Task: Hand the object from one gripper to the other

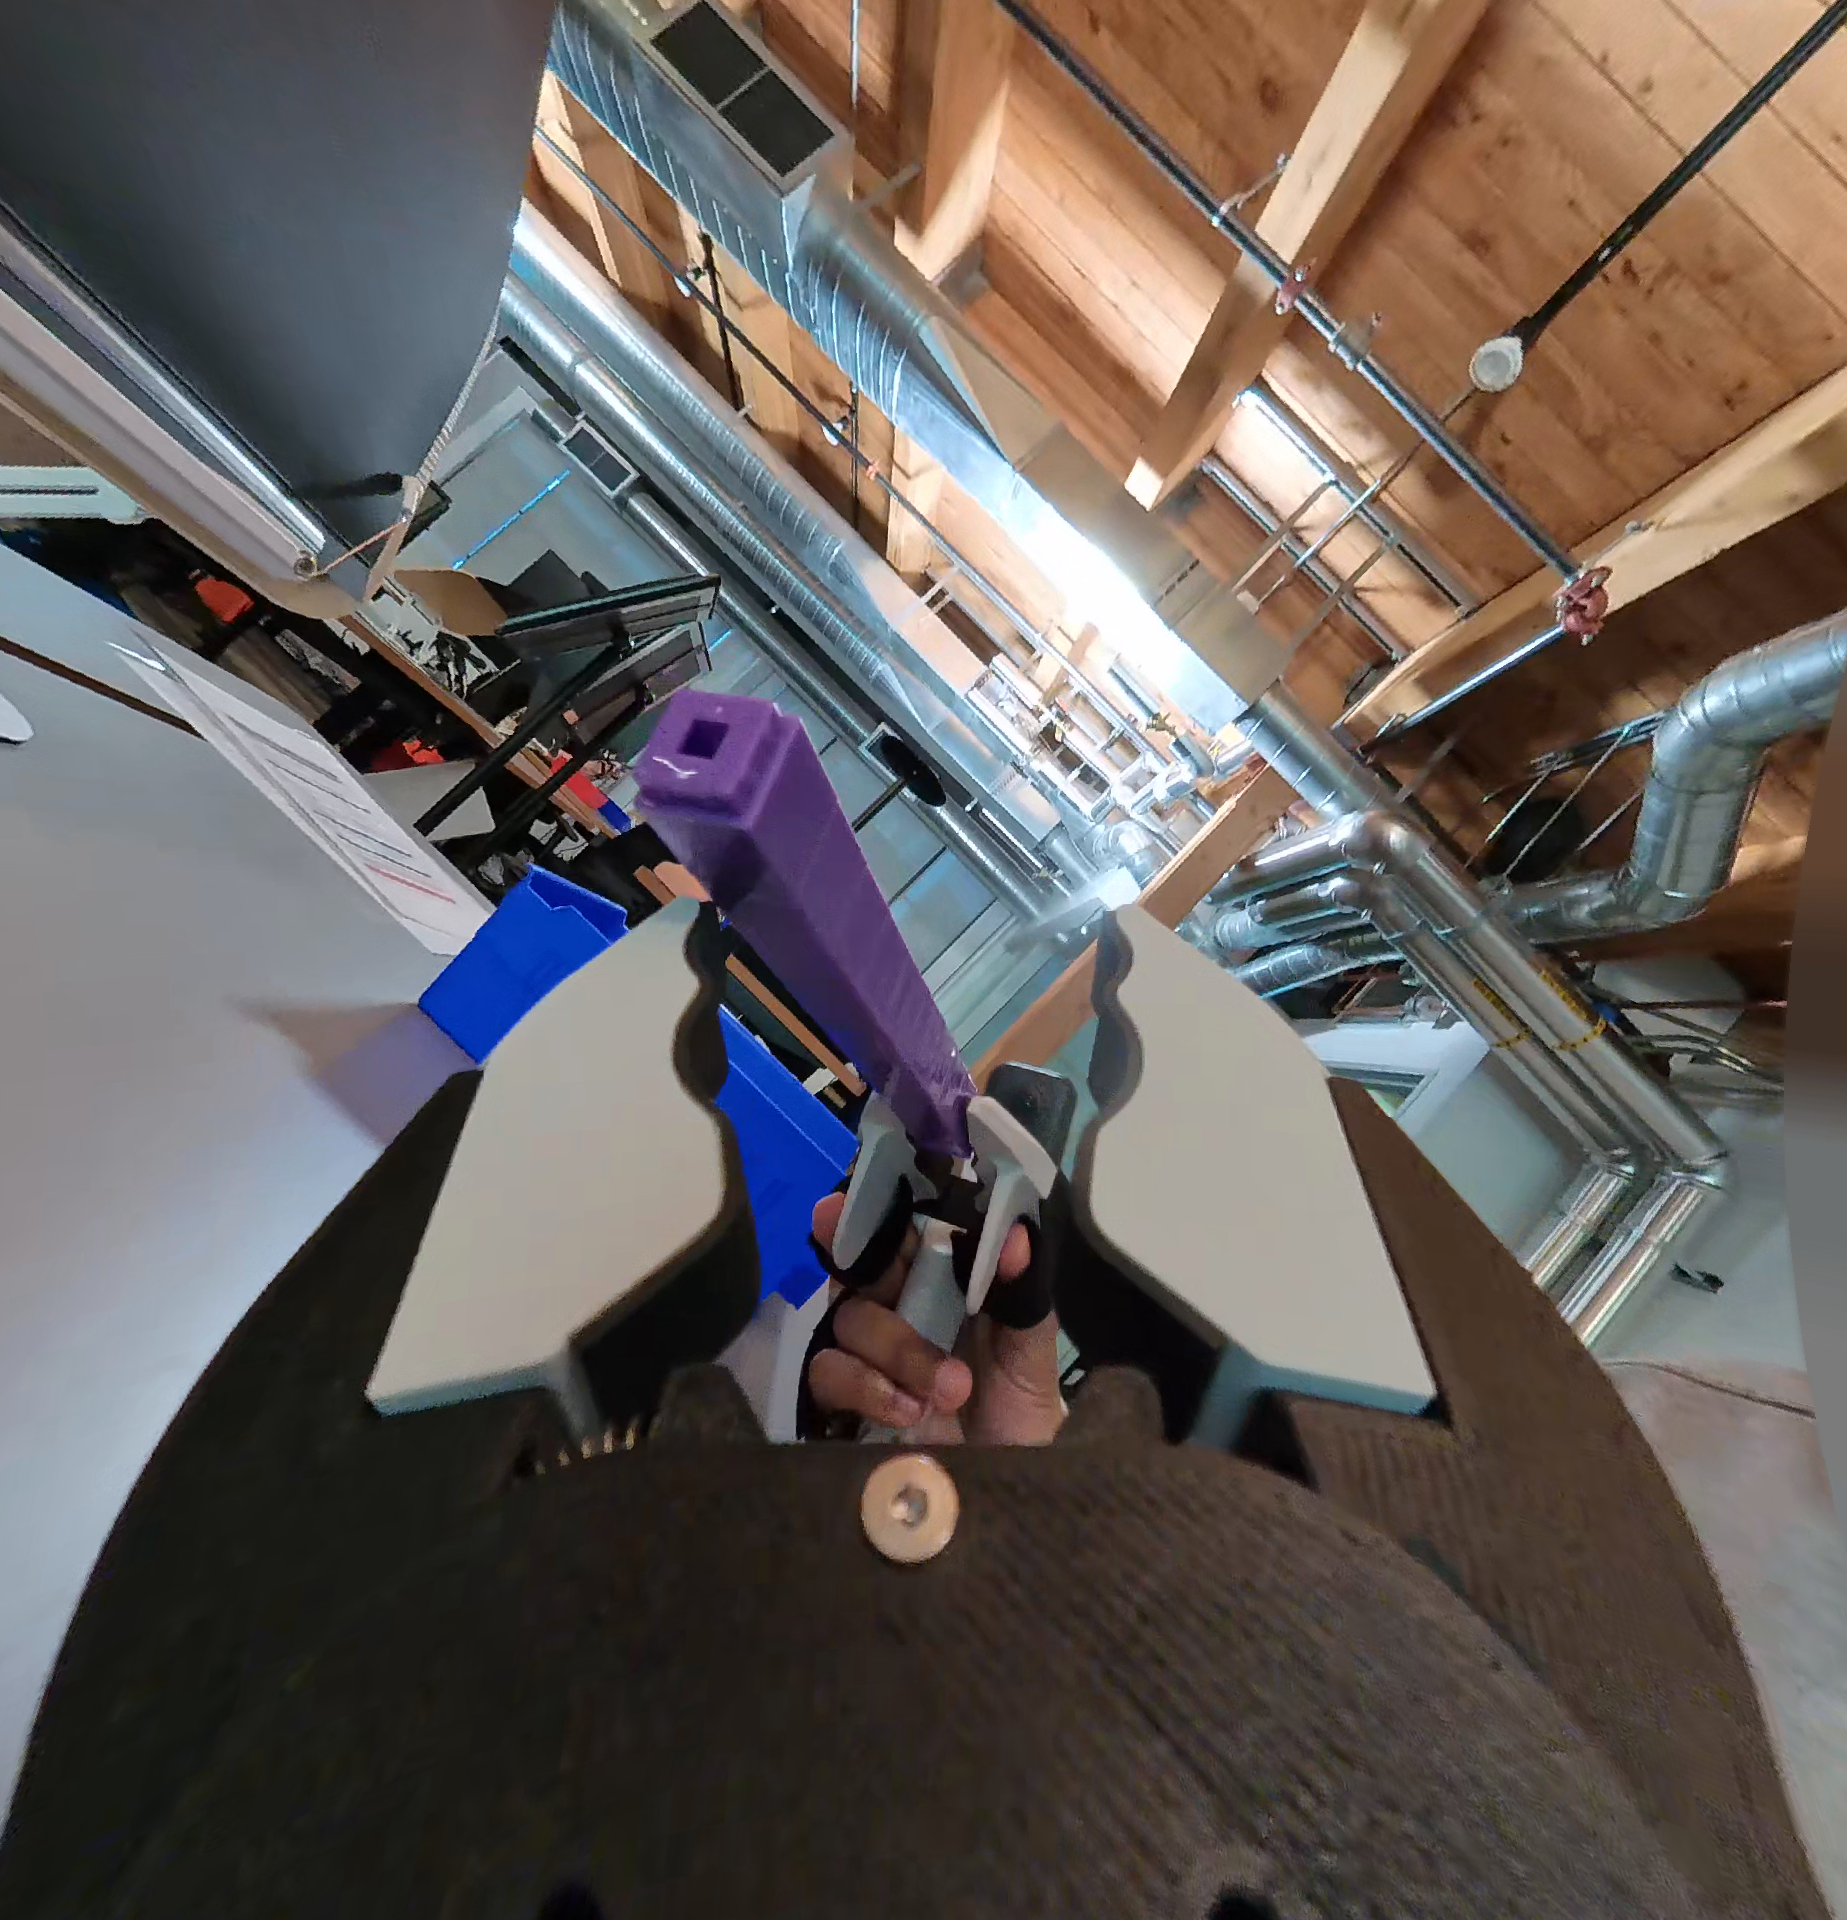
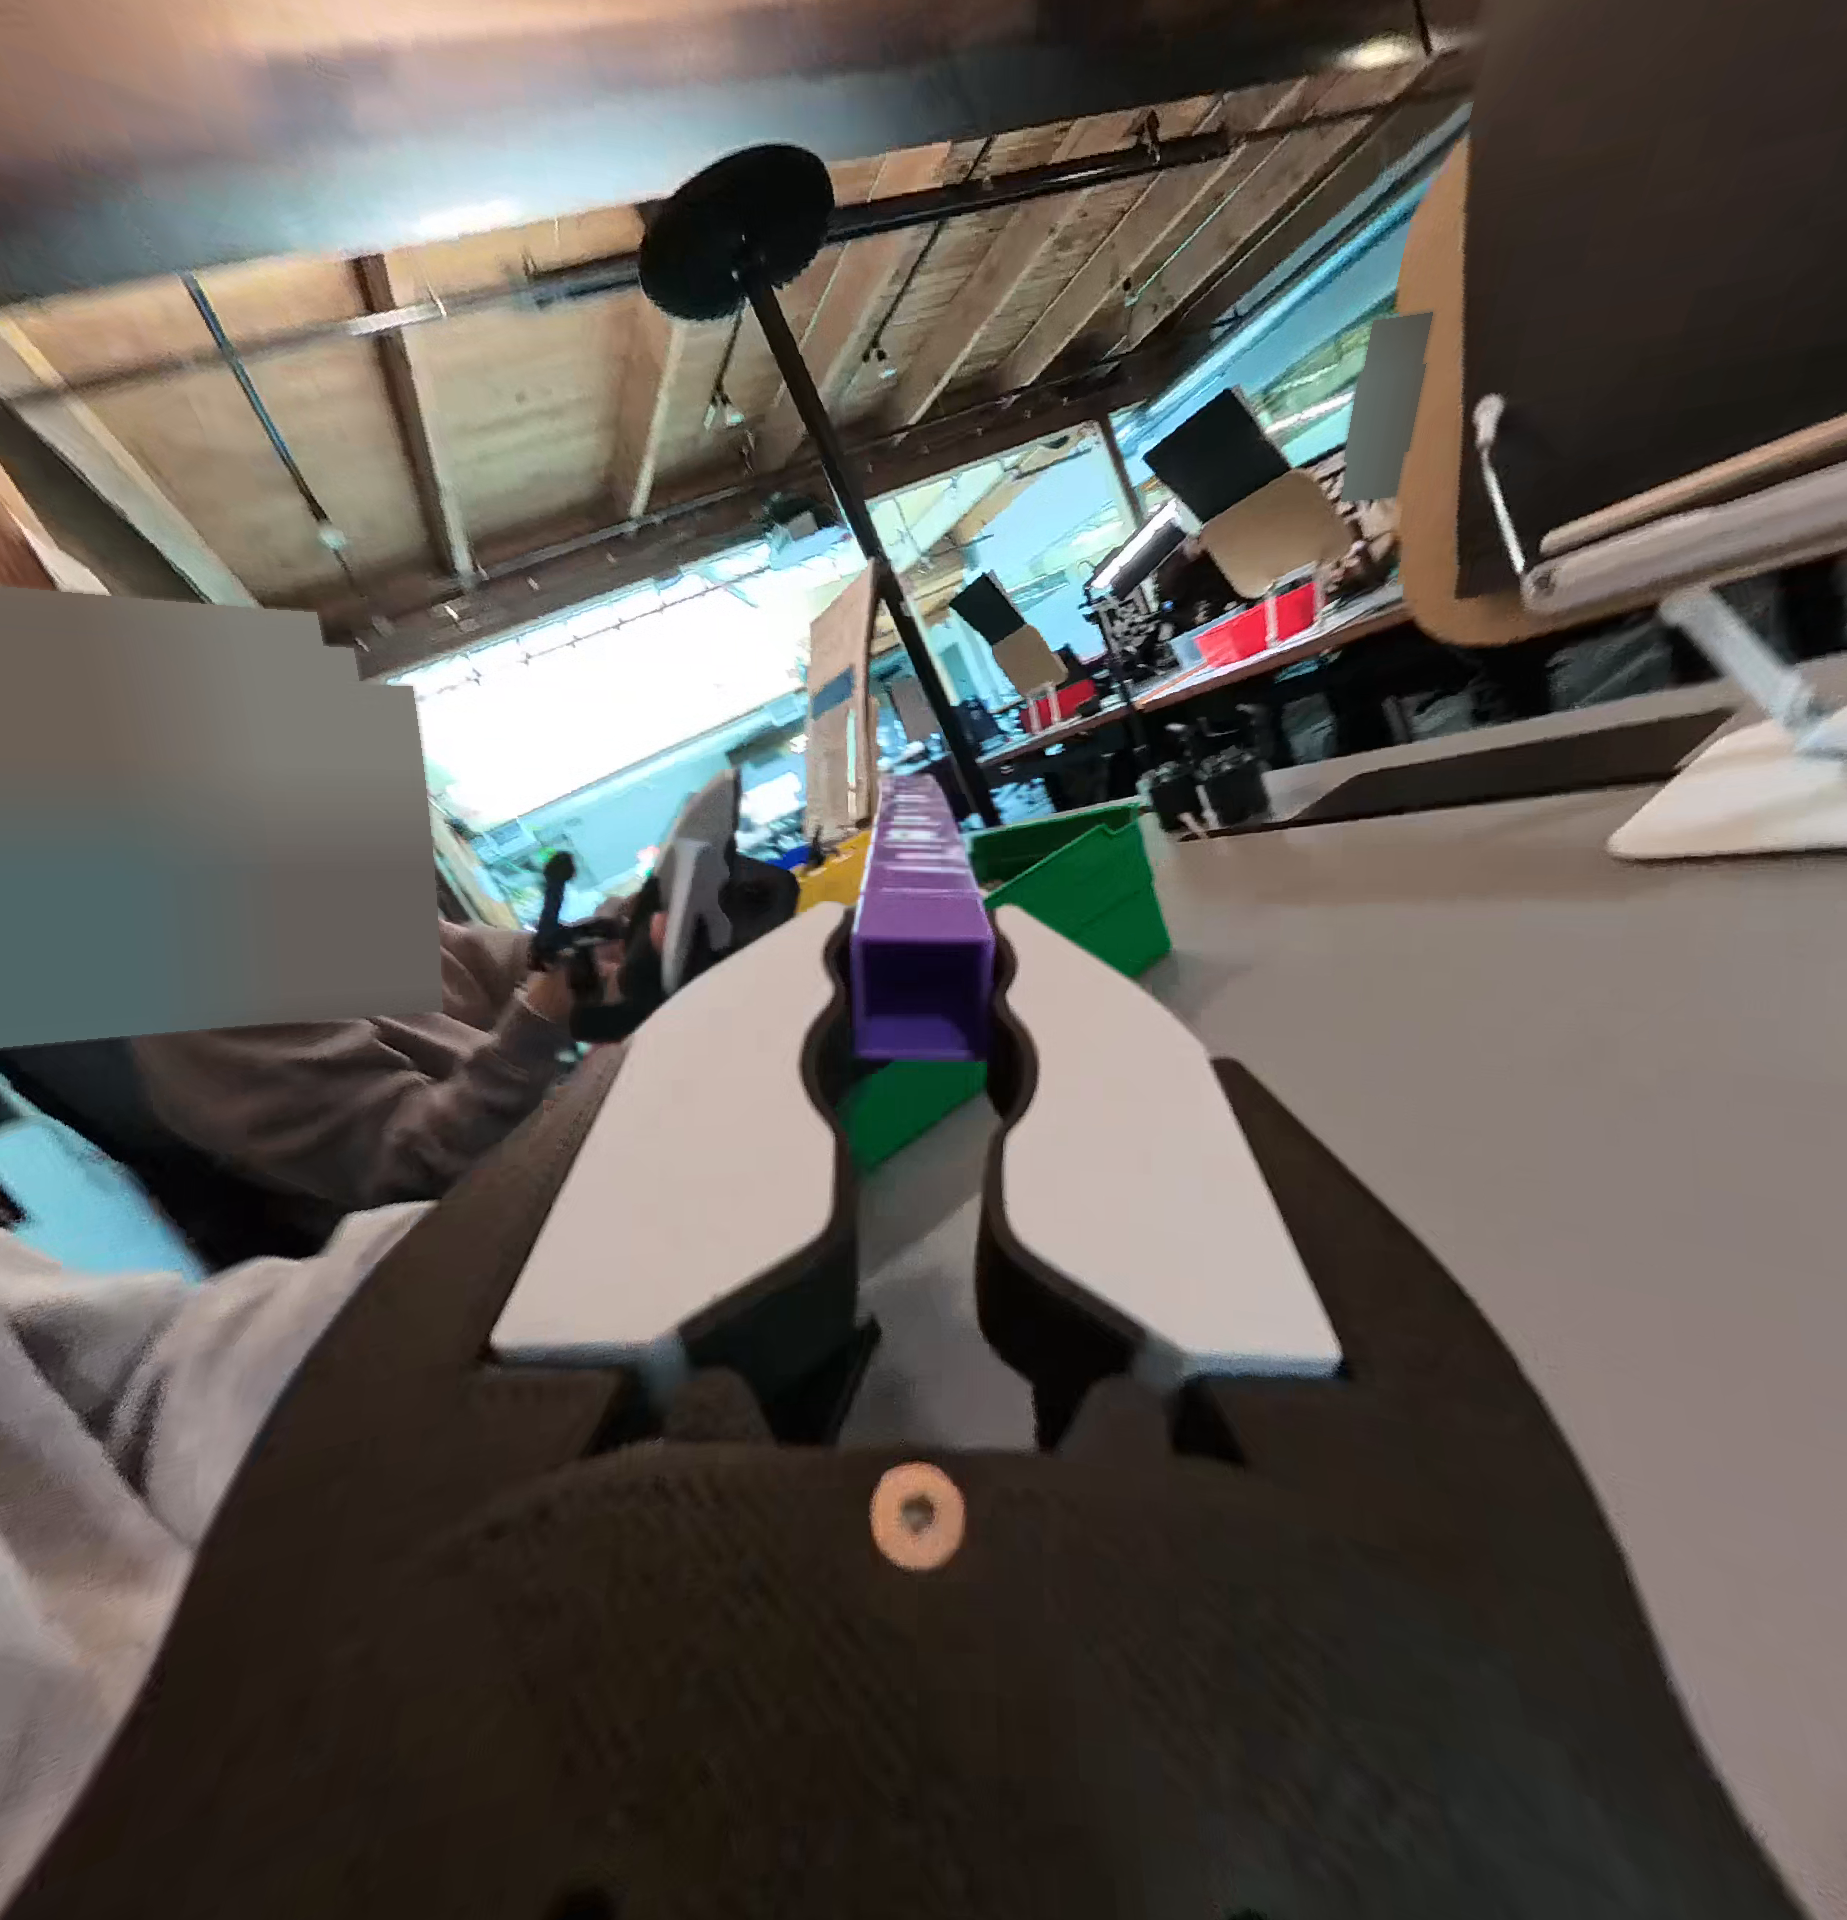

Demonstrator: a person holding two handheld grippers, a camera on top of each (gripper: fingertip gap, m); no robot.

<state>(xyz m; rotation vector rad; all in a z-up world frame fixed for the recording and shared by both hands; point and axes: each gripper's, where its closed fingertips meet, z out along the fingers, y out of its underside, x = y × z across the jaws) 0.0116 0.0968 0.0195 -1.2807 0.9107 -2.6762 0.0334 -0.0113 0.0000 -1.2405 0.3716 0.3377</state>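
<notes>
Gripping the near end of the purple bar (image 2: 924, 977), our right gripper (image 2: 919, 977) has both white fingers (image 2: 1095, 1091) pressed on the bar's flat sides. We see the bar's square hollow end facing the camera, and its length runs forward past the fingertips, above a green bin (image 2: 1090, 894) on the grey table (image 2: 1418, 1039).

Our left gripper (image 1: 903, 997) stands spread, its fingers (image 1: 586, 1091) wide apart with nothing between the pads. In the left wrist view, the bar (image 1: 794, 894) rises in the gap without touching either finger; we see clear room on both sides. The right gripper (image 1: 945, 1164) clamps the bar's far end there, held by a hand (image 1: 929, 1340).

A blue bin (image 1: 545, 956) sits at the table edge (image 1: 171, 1039), left of the bar. Ducts (image 1: 753, 488) and wooden beams (image 1: 1303, 239) fill the background overhead.
</notes>
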